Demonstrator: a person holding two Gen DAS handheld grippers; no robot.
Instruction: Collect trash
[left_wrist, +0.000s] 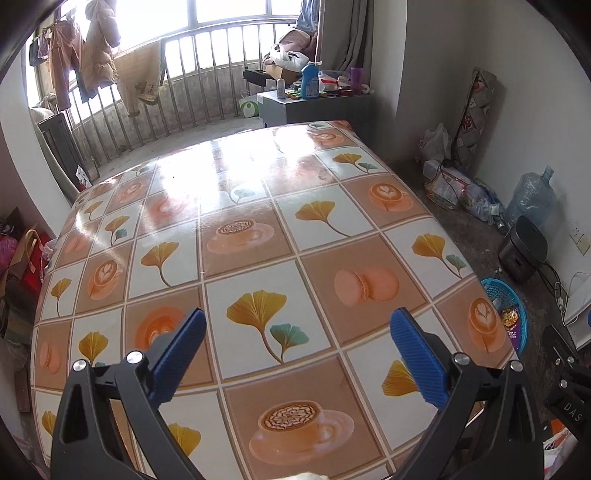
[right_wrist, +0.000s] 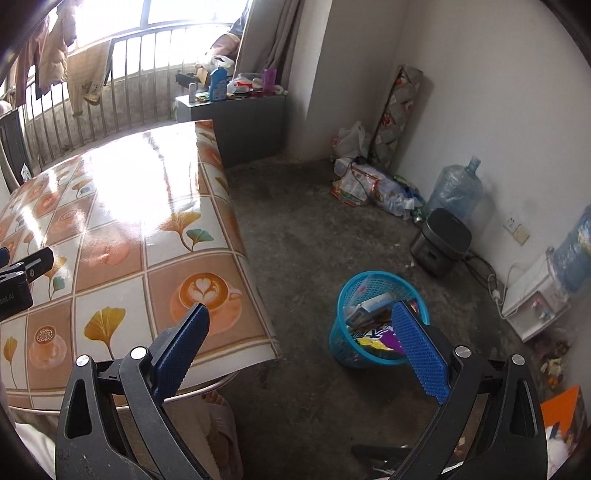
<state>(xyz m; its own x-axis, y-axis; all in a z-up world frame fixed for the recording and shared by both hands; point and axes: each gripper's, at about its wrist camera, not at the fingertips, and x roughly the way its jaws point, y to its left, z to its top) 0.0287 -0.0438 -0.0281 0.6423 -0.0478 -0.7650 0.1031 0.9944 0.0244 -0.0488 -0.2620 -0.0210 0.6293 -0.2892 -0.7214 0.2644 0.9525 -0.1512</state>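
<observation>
- Two grippers, left gripper (left_wrist: 297, 345) and right gripper (right_wrist: 301, 341), stood spread, holding nothing.
- Glossy tiled-print tablecloth (left_wrist: 258, 206) showed no trash.
- Wrappers lay inside the round blue mesh plastic basket (right_wrist: 373, 317) on the floor beside the table.
- Risk: a careless reach could tip the light basket and spill it.

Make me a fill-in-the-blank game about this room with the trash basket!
1. The trash basket on the floor is coloured ____.
2. The basket stands on the floor beside the table, and it is not empty: it holds ____.
3. Both the left gripper and the right gripper have their fingers ____ with nothing between them.
4. The big water jug stands against the ____.

Missing words: blue; trash; open; wall
</observation>
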